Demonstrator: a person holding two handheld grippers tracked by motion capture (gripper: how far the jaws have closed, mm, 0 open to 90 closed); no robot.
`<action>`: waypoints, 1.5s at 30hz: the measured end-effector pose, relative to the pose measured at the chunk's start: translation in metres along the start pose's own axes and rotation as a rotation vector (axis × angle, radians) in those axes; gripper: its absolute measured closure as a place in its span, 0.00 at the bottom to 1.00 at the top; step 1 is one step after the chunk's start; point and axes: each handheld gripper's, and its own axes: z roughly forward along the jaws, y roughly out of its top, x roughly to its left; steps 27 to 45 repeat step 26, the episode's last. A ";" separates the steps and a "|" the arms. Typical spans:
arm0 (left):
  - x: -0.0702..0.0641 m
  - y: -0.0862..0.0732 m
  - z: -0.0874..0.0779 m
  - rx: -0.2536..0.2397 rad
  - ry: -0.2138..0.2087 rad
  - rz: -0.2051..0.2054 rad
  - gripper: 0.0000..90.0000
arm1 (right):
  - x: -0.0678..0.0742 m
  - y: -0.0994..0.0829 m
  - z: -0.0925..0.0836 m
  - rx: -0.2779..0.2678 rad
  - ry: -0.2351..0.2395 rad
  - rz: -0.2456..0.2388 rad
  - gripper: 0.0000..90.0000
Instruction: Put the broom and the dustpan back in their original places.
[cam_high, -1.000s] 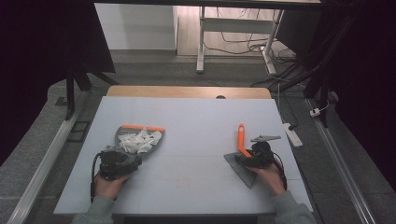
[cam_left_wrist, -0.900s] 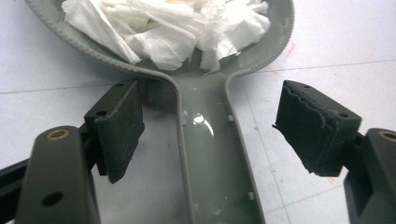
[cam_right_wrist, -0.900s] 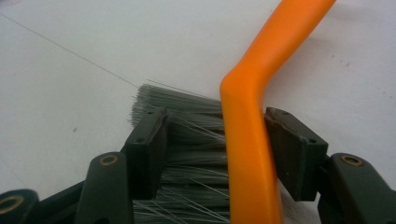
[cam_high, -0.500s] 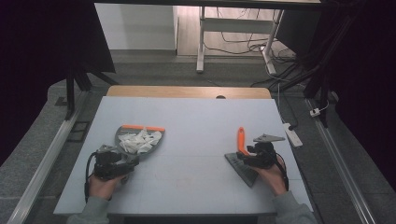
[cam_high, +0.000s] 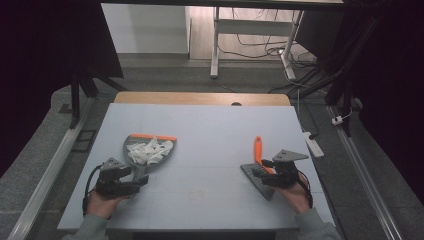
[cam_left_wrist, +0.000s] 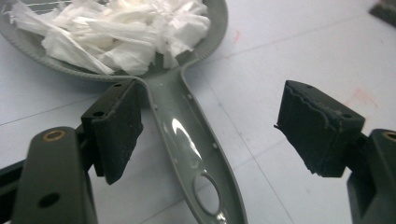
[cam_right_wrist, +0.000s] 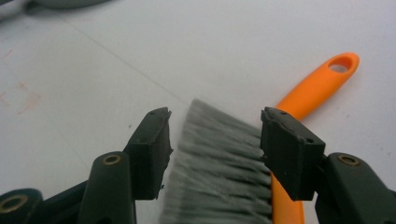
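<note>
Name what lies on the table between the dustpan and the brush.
Nothing: in the high view the stretch of table between the dustpan and the brush is bare.

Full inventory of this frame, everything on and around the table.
Grey plastic dustpan with orange edge: 1, left half of table.
White paper scraps: a heap, in the dustpan's bowl.
Orange-handled brush with grey bristles: 1, right half of table.
Pale blue table top: 1, wooden strip at far edge.
White power strip: 1, floor right of the table.
White desk legs: background.
Left gripper: black, open, astride the dustpan handle.
Right gripper: black, open over the bristles.
</note>
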 end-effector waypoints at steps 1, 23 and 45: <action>0.000 0.000 -0.001 -0.002 -0.004 0.008 0.25 | 0.000 -0.002 -0.001 0.000 -0.004 -0.003 0.48; 0.003 -0.005 -0.003 -0.016 -0.017 0.032 0.26 | 0.001 -0.020 -0.018 -0.018 -0.024 -0.060 0.48; 0.003 -0.005 -0.004 -0.021 -0.014 0.029 0.26 | 0.000 -0.019 -0.020 -0.026 -0.026 -0.060 0.48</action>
